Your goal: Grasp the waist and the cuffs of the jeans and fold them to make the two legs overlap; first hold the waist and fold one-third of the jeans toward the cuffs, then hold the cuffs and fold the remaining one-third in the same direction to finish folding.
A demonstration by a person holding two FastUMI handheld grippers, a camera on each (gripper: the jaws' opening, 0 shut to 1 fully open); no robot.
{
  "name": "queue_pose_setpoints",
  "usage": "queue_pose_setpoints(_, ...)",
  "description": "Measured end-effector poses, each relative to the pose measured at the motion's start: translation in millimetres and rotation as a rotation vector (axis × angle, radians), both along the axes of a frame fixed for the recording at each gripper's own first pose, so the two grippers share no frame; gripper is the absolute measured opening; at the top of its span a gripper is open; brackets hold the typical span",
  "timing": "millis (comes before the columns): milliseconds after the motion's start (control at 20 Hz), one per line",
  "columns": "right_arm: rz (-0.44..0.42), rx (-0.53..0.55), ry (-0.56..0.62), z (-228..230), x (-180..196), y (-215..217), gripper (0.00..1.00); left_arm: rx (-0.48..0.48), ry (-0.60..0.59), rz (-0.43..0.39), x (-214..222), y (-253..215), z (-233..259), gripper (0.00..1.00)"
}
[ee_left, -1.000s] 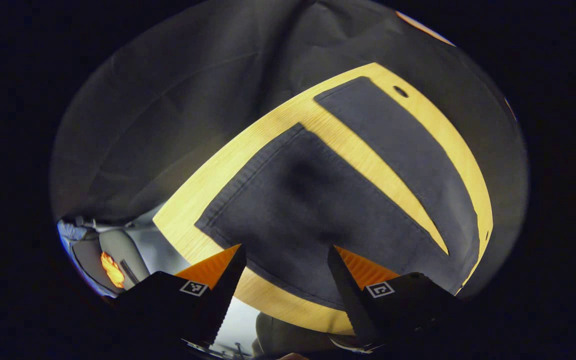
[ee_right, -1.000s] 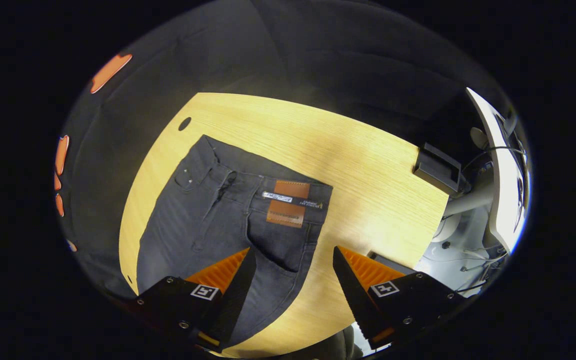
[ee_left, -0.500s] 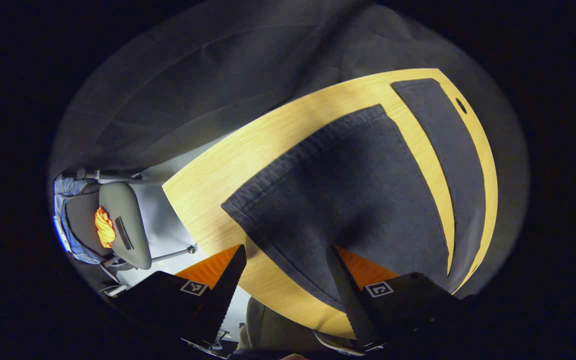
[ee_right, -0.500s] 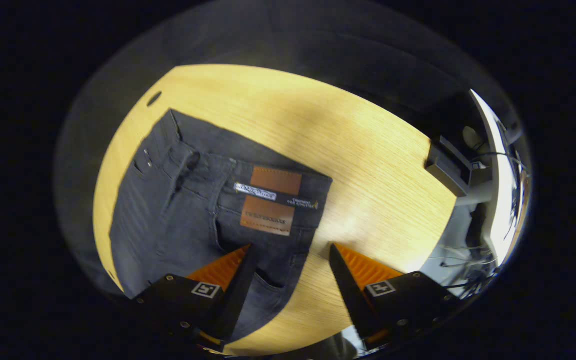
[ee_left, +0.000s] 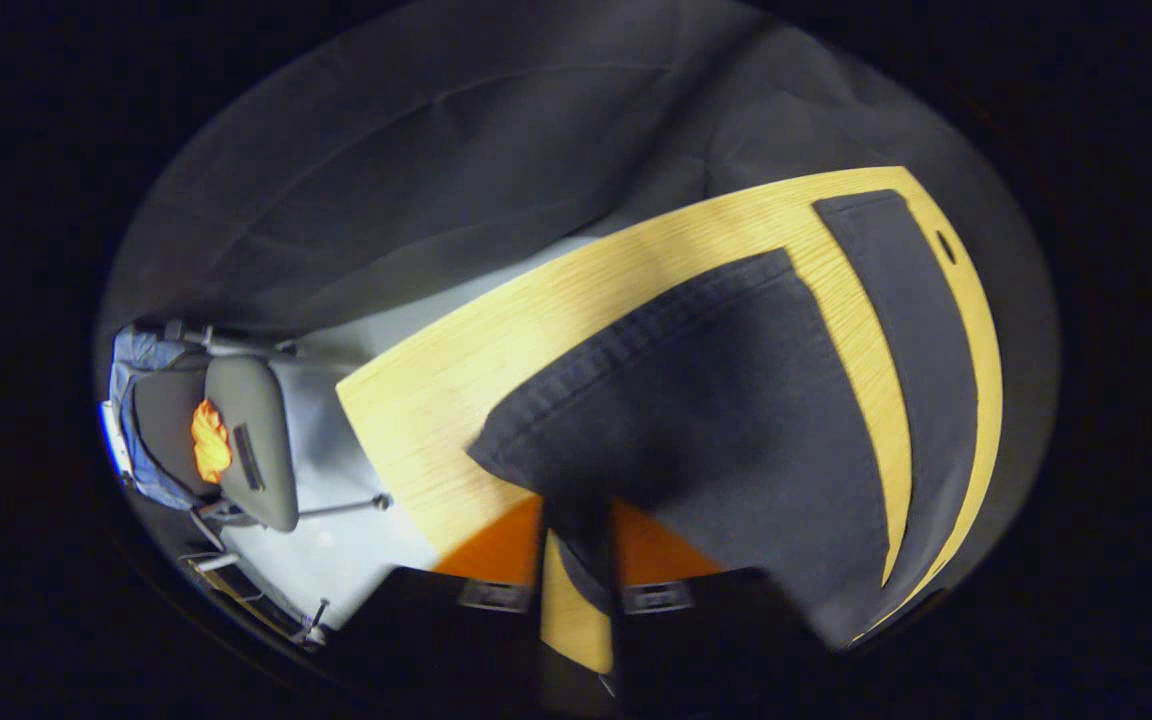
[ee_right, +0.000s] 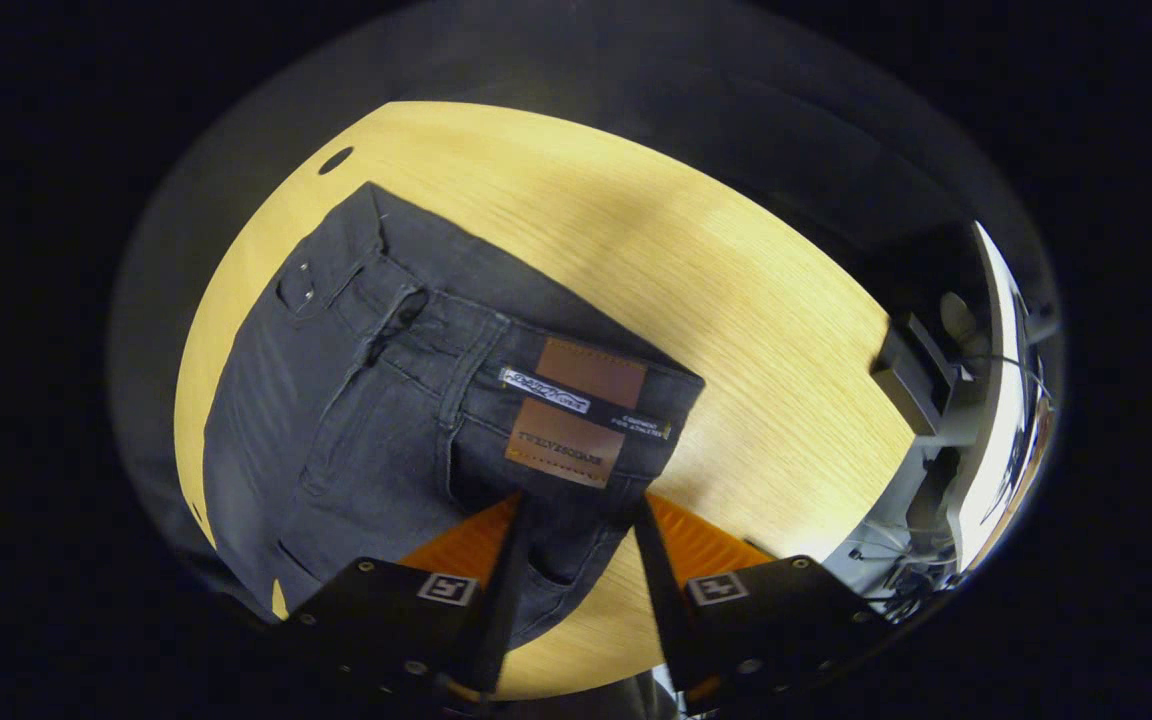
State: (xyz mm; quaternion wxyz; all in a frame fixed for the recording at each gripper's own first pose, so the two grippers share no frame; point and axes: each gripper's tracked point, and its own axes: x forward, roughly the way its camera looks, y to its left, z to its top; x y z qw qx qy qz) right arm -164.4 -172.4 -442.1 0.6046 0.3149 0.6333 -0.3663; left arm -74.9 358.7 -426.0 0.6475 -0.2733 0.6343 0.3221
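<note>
Where jeans [ee_left: 736, 400] lie flat on wooden table [ee_left: 436, 390], left gripper [ee_left: 579, 535] nearly closed, fingers pinching near cuff hem at table's near edge. Right gripper [ee_right: 576, 540] narrowed around waist [ee_right: 576, 420] below leather patch [ee_right: 576, 410]; actual pinch unclear. Bare tabletop far and right of waist; black box [ee_right: 911, 375] at right edge.
</note>
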Motion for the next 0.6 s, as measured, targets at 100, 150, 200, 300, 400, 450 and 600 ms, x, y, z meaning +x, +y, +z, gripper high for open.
queue_pose_setpoints(100, -0.121, 0.025, -0.072, 2.9, 7.9, -0.2, 0.22, -0.034, -0.093, 0.003, 7.6, -0.3, 2.5, 0.09)
queue_pose_setpoints(150, -0.163, 0.07, -0.108, -1.2, 4.7, 1.4, 0.24, -0.057, -0.121, 0.012, 8.7, -2.7, 5.4, 0.01)
queue_pose_setpoints(200, -0.206, 0.101, -0.15, -0.1, 4.3, 2.6, 0.23, -0.074, -0.148, 0.026, 5.7, -1.4, 5.2, 0.01)
queue_pose_setpoints(300, -0.322, 0.145, -0.25, 3.9, 9.3, 0.2, 0.23, -0.091, -0.205, 0.036, 5.8, -0.5, 10.0, 0.01)
queue_pose_setpoints(400, -0.414, 0.175, -0.341, 2.1, 20.6, 8.2, 0.05, -0.098, -0.276, 0.03, 15.3, -3.6, 21.7, 0.01)
queue_pose_setpoints(450, -0.403, 0.166, -0.357, 4.5, 16.8, 8.4, 0.05, -0.104, -0.306, 0.021, 21.8, -6.4, 26.8, 0.01)
queue_pose_setpoints(600, -0.396, 0.183, -0.456, 28.8, 23.4, 3.9, 0.05, -0.124, -0.418, 0.03, 44.0, -16.4, 53.2, 0.01)
